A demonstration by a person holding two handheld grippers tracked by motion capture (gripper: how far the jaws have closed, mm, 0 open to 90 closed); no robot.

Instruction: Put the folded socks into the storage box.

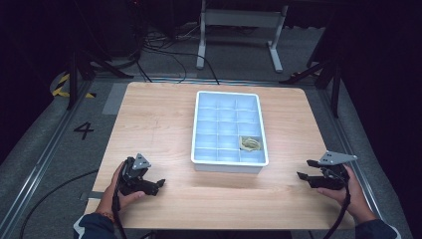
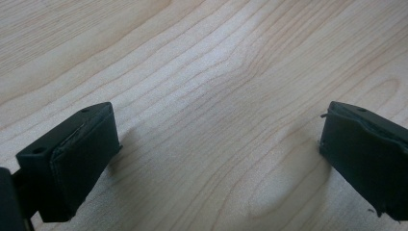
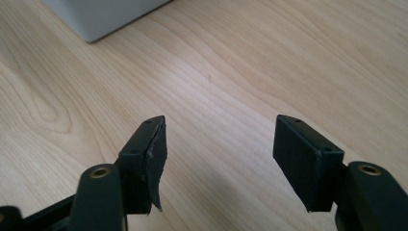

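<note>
Tray [image 1: 199, 130] holds one yellowish bundle [image 1: 250, 143]. Both grippers, left [image 1: 160, 184] and right [image 1: 303, 169], rest on the counter [image 1: 149, 119], fingers open, empty. I'd reach with the right, coming in from above.

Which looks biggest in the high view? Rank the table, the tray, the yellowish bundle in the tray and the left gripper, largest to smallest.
1. Table
2. Tray
3. Left gripper, though it is nearer the camera, so its lead over the bundle is less sure
4. Yellowish bundle, lying in one compartment of the tray

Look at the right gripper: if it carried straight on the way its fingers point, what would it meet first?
Probably the near right corner of the white compartment tray; the right gripper has bare wooden table until then.
</note>
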